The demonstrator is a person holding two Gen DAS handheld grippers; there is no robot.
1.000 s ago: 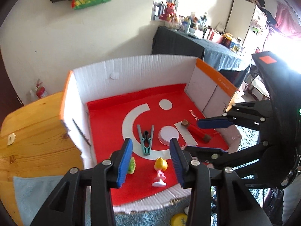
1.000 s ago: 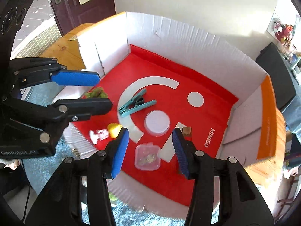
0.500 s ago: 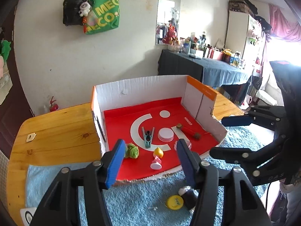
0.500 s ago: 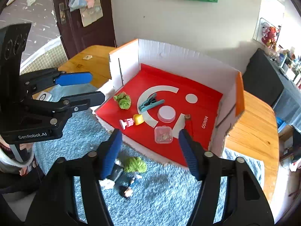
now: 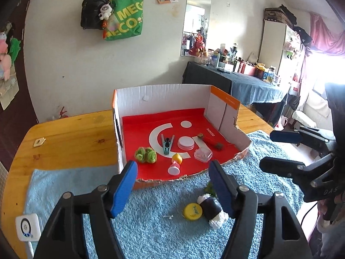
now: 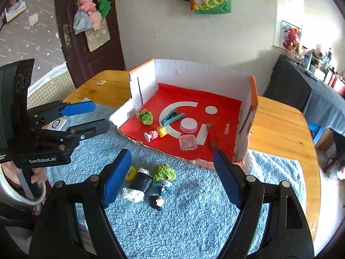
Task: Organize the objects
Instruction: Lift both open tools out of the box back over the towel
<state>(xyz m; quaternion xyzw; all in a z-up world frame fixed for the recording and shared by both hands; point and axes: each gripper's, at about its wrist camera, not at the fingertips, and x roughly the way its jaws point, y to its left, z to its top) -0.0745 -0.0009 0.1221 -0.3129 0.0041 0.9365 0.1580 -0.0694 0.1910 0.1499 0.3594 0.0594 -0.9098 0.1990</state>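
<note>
A cardboard box [image 5: 160, 96] with a red floor holds a green lettuce toy [image 5: 145, 155], a teal clip [image 5: 167, 143], a white round lid [image 5: 185, 142], a clear small container [image 5: 203, 155], a yellow-pink toy [image 5: 175, 164] and a red stick [image 5: 210, 141]. On the blue towel [image 6: 194, 211] in front lie a yellow cap [image 6: 131, 173], a black-white roll toy [image 6: 139, 185], a green toy [image 6: 164, 171] and a small figure [image 6: 158, 200]. My left gripper [image 5: 173, 187] and right gripper [image 6: 172, 178] are open and empty above the towel.
The box stands on a wooden table [image 5: 64, 136]. A white small device [image 5: 27, 229] lies at the towel's left edge. A tag [image 5: 38, 141] lies on the wood. A dark cluttered table [image 5: 237, 82] stands behind at the right.
Both grippers have pulled back and up from over the box floor to above the towel, and their jaws have opened wider. The toys on the towel have come into view.
</note>
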